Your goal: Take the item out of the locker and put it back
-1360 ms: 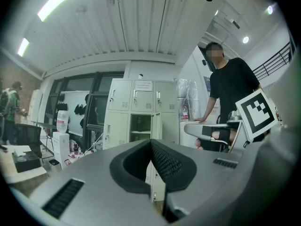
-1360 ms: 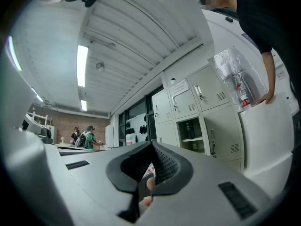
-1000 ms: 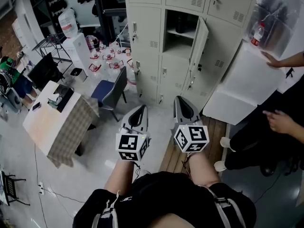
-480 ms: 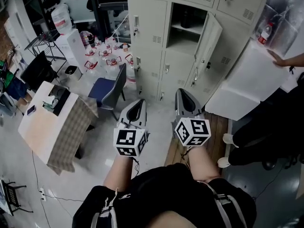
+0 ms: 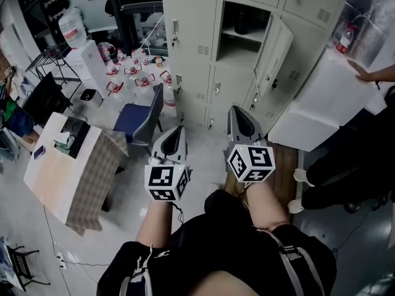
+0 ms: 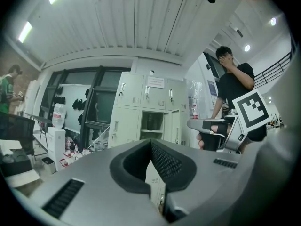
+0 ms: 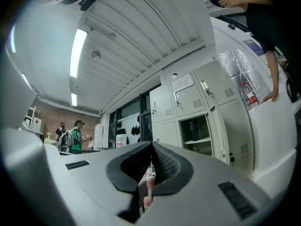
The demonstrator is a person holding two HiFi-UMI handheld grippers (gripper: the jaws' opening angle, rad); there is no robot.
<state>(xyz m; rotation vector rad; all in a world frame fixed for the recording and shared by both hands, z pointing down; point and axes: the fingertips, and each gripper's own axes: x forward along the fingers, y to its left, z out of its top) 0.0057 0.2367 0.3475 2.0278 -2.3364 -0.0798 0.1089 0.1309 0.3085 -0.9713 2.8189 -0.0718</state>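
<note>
Nearest me, the person holds 2 grippers out in front, both aimed toward the locker (image 5: 203, 60) and well short of it. The left gripper (image 5: 175, 134) has its jaws pressed together with nothing between them, and the left gripper view shows the pads meeting in a line. The right gripper (image 5: 237, 113) is likewise closed and empty, its jaws together in its own view. Neither touches anything.

Left of the locker's foot stands a blue chair (image 5: 143, 119). To the locker's right, a bystander's hand (image 5: 364, 74) rests on a large white unit.

On the locker itself, 1 compartment (image 5: 245, 53) stands open, its door (image 5: 275, 49) swung out to the right. Inside, on the shelf, a dark item (image 5: 242, 23) stands upright toward the back. From here it is too small to name, though the right gripper view suggests a slim, bottle-like shape.

My guess is that it is light and rigid, possibly smooth-sided, so it could slip or tip if nudged at the top. I would take it round the middle of its body, with the jaws opened first and brought in level, keeping clear of the door edge and the shelf lip. If it is glass or holds liquid, it needs a gentle squeeze and an upright carry.
</note>
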